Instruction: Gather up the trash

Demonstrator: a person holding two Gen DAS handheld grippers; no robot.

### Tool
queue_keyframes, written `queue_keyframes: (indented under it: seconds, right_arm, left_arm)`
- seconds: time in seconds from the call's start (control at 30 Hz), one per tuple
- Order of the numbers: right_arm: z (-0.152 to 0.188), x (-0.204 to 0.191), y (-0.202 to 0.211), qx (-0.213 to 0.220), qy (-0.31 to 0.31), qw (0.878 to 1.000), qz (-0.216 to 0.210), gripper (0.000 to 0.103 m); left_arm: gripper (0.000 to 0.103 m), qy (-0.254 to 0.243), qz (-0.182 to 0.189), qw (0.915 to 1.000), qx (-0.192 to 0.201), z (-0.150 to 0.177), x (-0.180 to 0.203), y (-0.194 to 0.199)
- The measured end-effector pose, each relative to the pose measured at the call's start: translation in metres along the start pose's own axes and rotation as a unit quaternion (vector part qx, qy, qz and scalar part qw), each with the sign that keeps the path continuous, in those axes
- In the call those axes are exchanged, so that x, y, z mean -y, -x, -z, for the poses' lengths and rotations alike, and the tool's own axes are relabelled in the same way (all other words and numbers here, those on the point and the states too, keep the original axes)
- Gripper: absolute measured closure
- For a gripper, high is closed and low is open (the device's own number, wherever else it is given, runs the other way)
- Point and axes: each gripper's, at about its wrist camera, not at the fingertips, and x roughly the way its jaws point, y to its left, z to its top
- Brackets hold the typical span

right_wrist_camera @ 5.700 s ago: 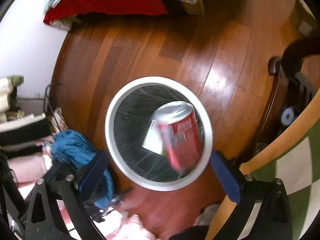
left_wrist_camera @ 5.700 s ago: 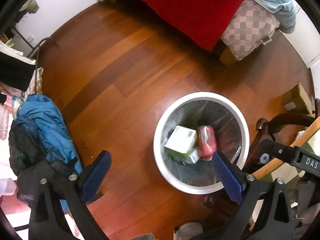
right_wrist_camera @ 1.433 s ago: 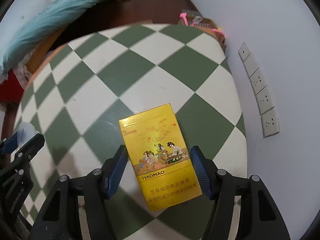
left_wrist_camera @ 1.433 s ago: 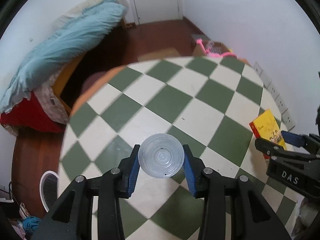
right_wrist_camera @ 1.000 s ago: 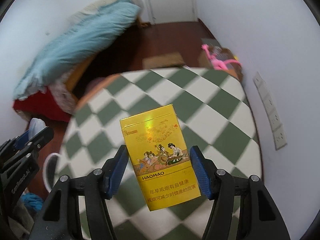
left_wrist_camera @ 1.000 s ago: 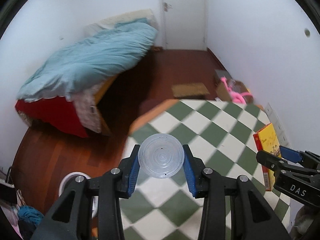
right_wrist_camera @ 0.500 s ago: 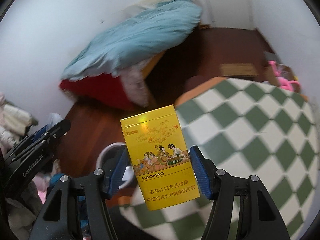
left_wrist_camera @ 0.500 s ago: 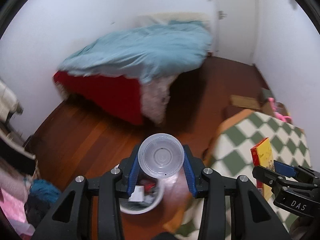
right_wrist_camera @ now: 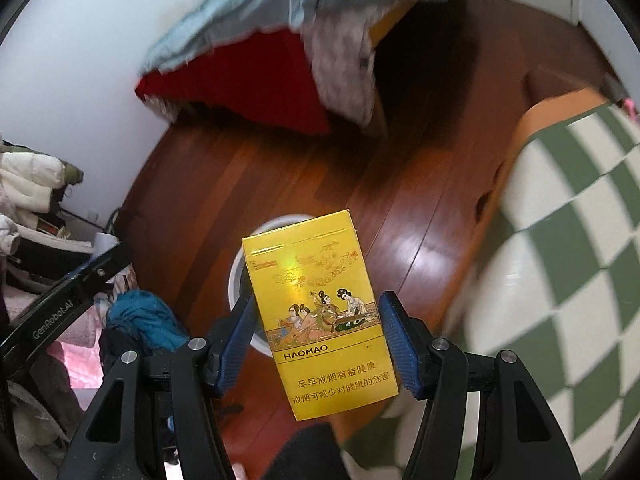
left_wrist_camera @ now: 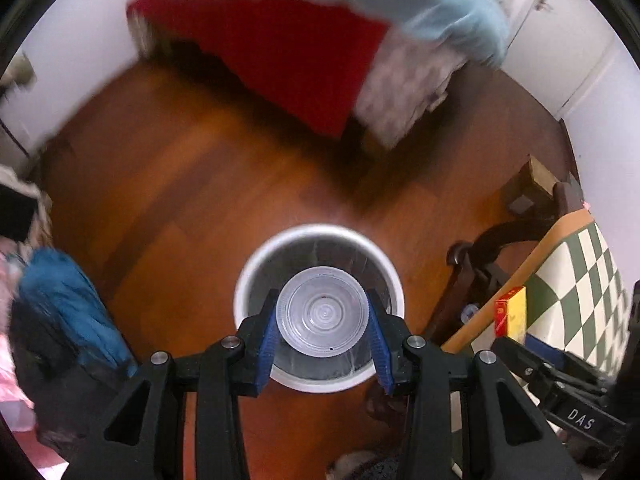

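My left gripper (left_wrist_camera: 322, 330) is shut on a clear plastic cup (left_wrist_camera: 322, 312), seen bottom-on, and holds it right above the white trash bin (left_wrist_camera: 256, 280) on the wooden floor. My right gripper (right_wrist_camera: 316, 344) is shut on a yellow cigarette pack (right_wrist_camera: 320, 304) marked HAOMAO and holds it in the air, in front of the same bin (right_wrist_camera: 240, 276), which it mostly hides. The pack also shows edge-on in the left wrist view (left_wrist_camera: 510, 316), beside the table. The bin's contents are hidden by the cup.
A table with a green and white checked cloth (right_wrist_camera: 568, 240) stands at the right, a dark wooden chair (left_wrist_camera: 480, 264) between it and the bin. A bed with red and light blue covers (left_wrist_camera: 300, 52) is at the back. Blue clothing (left_wrist_camera: 68, 312) lies left of the bin.
Both grippers have swung from the table toward the floor. The cup is now right above the bin, and the pack has come closer to the bin. Both grips are unchanged.
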Motion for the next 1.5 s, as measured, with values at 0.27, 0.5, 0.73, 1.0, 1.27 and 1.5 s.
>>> queue_keyframes:
  seconds: [0.27,0.5,0.73,1.0,1.27,1.5]
  right_arm:
    - [-0.019,-0.013,-0.104,-0.076,-0.028,0.997,-0.004,0.039]
    - [-0.028,-0.019,-0.168,-0.124,-0.033,0.992,0.003,0.037]
    - [-0.025,-0.021,-0.172,-0.140,-0.013,0.990,-0.002,0.002]
    - [0.006,-0.037,-0.094,-0.118,0.047,0.992,0.027,0.000]
    - [0.033,-0.052,0.000,-0.082,0.091,0.992,0.030,0.000]
    - [0.051,-0.060,0.095,-0.055,0.114,0.992,-0.005,0.000]
  left_arm:
    - [0.012,0.046,0.014,0.9965,-0.068,-0.007,-0.032,-0.049]
    - [0.009,0.065,-0.025,0.9959,-0.058,0.011,-0.058,-0.034]
    - [0.009,0.064,-0.083,0.9943,-0.022,0.042,-0.066,0.004]
    - [0.009,0.034,-0.113,0.9930,0.007,0.076,-0.044,0.059]
    - [0.009,0.018,-0.102,0.9939,0.037,0.105,-0.017,0.126]
    - [0.009,0.008,-0.066,0.9952,0.072,0.126,0.004,0.195]
